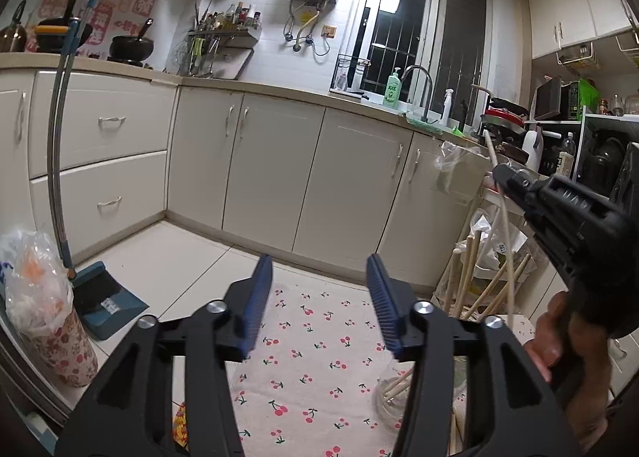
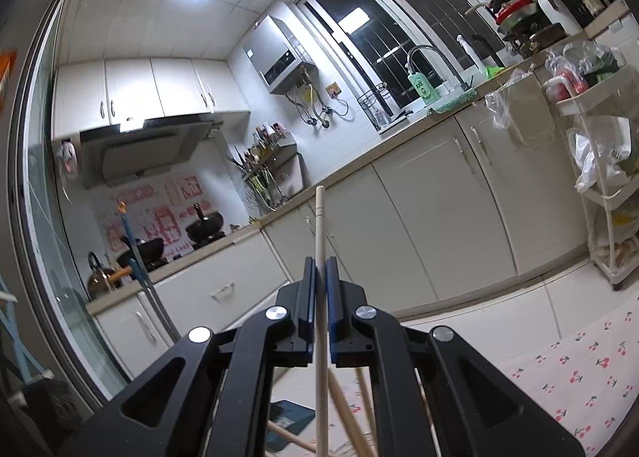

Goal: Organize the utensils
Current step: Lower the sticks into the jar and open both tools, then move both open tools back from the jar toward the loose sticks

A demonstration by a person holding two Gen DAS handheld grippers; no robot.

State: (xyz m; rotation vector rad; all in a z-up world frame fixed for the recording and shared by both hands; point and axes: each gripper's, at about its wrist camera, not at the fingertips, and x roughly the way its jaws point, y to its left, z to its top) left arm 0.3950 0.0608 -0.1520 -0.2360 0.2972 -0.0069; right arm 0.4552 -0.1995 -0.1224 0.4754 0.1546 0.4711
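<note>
The sink faucet (image 1: pixel 419 87) stands on the counter (image 1: pixel 279 91) at one o'clock; the dustpan (image 1: pixel 106 303) sits on the floor at nine o'clock.

Chopstick (image 2: pixel 320 337) lower end cut off; glass jar (image 1: pixel 393 393) behind fingers.

The left gripper (image 1: pixel 319 297) is matt black plastic with ribbed blue pads and shiny metal pivot bolts, and the right gripper (image 2: pixel 320 297) looks the same, its pads pressed on a pale, smooth wooden chopstick (image 2: pixel 319 241). More bare wooden chopsticks (image 1: pixel 485 289) stand in a clear glossy container (image 1: pixel 475 277) over a soft cloth (image 1: pixel 319 357) printed with cherries. The cabinet doors (image 1: pixel 271 173) are satin cream with metal handles; the floor tiles (image 1: pixel 175 253) look smooth and faintly glossy.
</note>
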